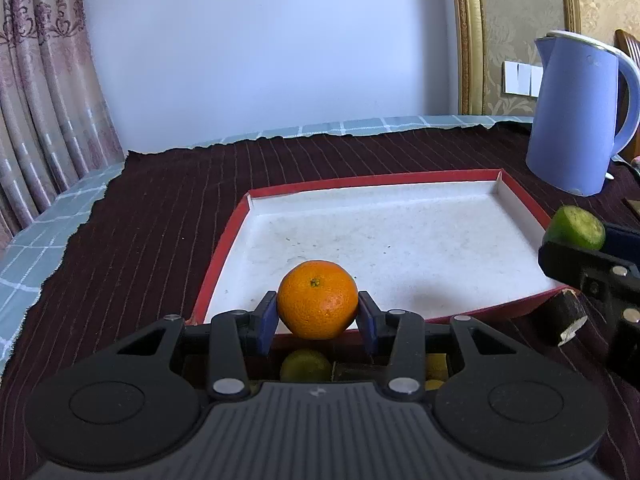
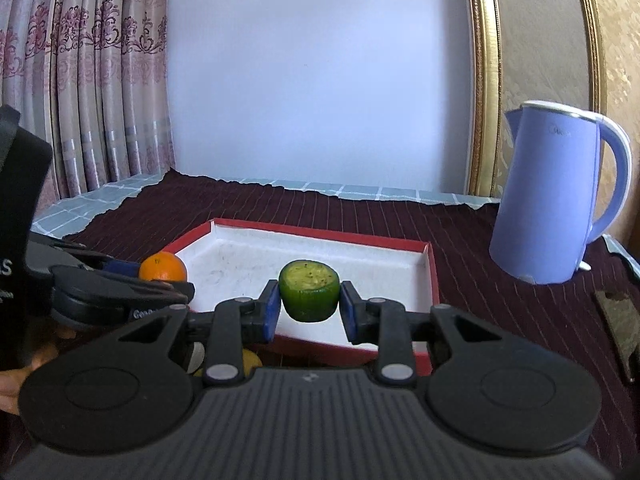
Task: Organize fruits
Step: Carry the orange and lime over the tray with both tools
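Note:
An orange mandarin (image 1: 317, 299) is pinched between the blue pads of my left gripper (image 1: 318, 312), held over the near rim of the red tray (image 1: 224, 258). My right gripper (image 2: 309, 307) is shut on a green fruit piece with a flat cut top (image 2: 309, 290), above the near edge of the same tray (image 2: 432, 276). In the left wrist view the green piece (image 1: 578, 226) shows at the right edge over the tray's right rim. In the right wrist view the mandarin (image 2: 163, 267) sits at the tray's left corner. The tray's white floor holds nothing.
A blue kettle (image 1: 576, 116) (image 2: 556, 196) stands on the dark striped cloth right of the tray. More fruit, a greenish one (image 1: 306, 365) and yellow bits, lies under my left gripper. A dark cut piece (image 1: 566, 316) lies by the tray's near right corner. A hand (image 2: 16, 380) shows lower left.

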Tool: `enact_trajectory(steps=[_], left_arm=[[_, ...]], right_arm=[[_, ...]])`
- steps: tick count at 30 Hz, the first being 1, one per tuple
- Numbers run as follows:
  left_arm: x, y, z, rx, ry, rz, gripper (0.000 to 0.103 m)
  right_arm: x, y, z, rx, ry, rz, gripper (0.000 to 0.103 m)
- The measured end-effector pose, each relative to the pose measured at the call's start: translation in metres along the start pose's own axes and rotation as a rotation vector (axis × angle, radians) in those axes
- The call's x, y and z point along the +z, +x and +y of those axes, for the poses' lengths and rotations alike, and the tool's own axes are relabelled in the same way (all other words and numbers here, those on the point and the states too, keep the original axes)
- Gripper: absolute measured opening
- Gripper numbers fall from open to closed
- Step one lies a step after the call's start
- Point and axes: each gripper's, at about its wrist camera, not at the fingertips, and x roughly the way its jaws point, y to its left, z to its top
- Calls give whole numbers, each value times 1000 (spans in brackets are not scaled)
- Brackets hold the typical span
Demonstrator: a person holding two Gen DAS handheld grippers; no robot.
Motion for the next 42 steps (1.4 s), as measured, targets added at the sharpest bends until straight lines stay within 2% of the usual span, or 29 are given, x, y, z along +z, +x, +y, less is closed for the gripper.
enact_trajectory(steps=[13,25,36,42], left_arm=[[30,19,-4,31,14,-3,41],[50,64,2,71,-1,77,41],[59,88,-2,78,15,106,41],[66,99,-11,96,49,95,41]], right_arm=[[28,23,-8,-20,-17,-15,29],[42,78,-36,-77,25,55,29],[42,103,-44,-88,36,87,29],[44,122,-49,-95,50,109,29]])
